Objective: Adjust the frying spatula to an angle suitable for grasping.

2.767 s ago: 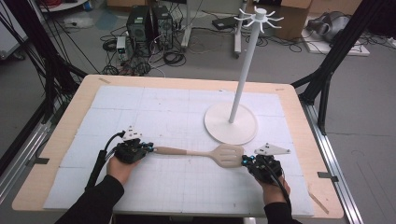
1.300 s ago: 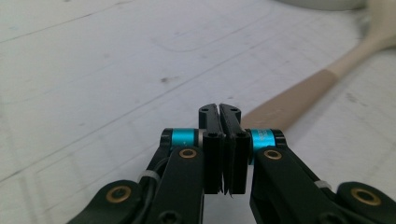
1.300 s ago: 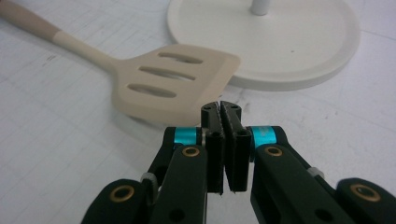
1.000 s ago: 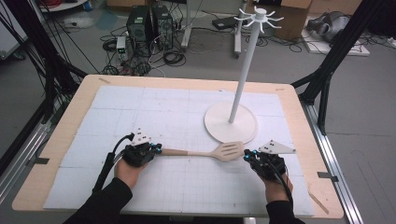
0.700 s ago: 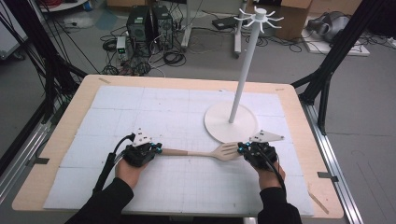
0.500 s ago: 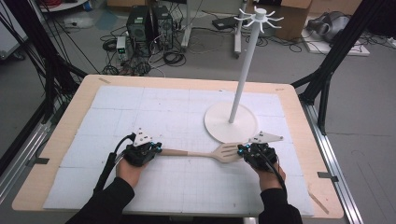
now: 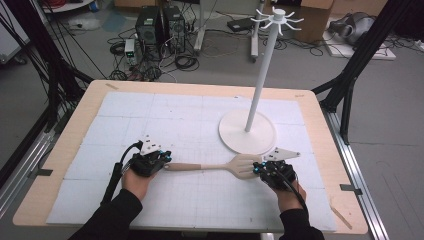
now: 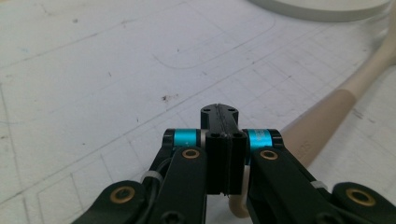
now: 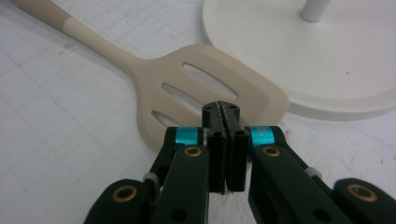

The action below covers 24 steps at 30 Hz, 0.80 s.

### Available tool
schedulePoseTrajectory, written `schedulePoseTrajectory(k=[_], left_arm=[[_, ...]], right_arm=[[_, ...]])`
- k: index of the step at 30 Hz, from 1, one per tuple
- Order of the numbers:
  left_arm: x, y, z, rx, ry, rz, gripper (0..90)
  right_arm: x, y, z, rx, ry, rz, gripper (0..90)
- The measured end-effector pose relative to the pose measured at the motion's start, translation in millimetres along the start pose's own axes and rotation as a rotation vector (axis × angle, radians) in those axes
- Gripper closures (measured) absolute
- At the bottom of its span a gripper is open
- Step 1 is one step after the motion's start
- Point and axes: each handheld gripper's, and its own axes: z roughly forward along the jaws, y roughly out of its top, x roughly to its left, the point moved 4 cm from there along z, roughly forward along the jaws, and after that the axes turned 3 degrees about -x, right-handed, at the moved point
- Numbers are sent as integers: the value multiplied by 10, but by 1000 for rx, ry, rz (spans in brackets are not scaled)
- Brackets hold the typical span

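I have a beige slotted spatula (image 7: 220,165) lying flat on the tabletop (image 7: 75,117), just in front of the white stand (image 7: 247,132). Its long axis runs straight across between my hands. The handle end lies at my left gripper (image 7: 161,161) and passes just beside and under its tips in the left gripper view. The slotted head, the end nearer the stand's base, lies right at my right gripper (image 7: 259,169). Both grippers are squeezed fully together, with nothing pinched between the jaws. Each hand sits at its own end, so I judge either gripper must spread before it can take the spatula.
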Motion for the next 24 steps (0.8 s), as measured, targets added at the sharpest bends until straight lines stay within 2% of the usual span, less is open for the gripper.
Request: schedulePoseTrajectory(k=[6,8,10,14,20,24], left_arm=[[-174,58,-201,-34,-88,24,891],[-254,49,-227,-17,-120,41,891],[-318,25,-225,4,-134,57,892],[-329,-36,-163,37,-119,67,891],[-290,-63,-65,52,-89,52,890],[-283,-68,-36,60,-75,56,891]], right_arm=[[6,13,-5,5,-3,-3,893],[6,13,-5,6,-4,-4,893],[3,8,-1,8,-7,-4,893],[-2,4,13,14,-8,0,893],[-10,1,23,18,-5,5,893],[-1,21,3,14,0,5,893]])
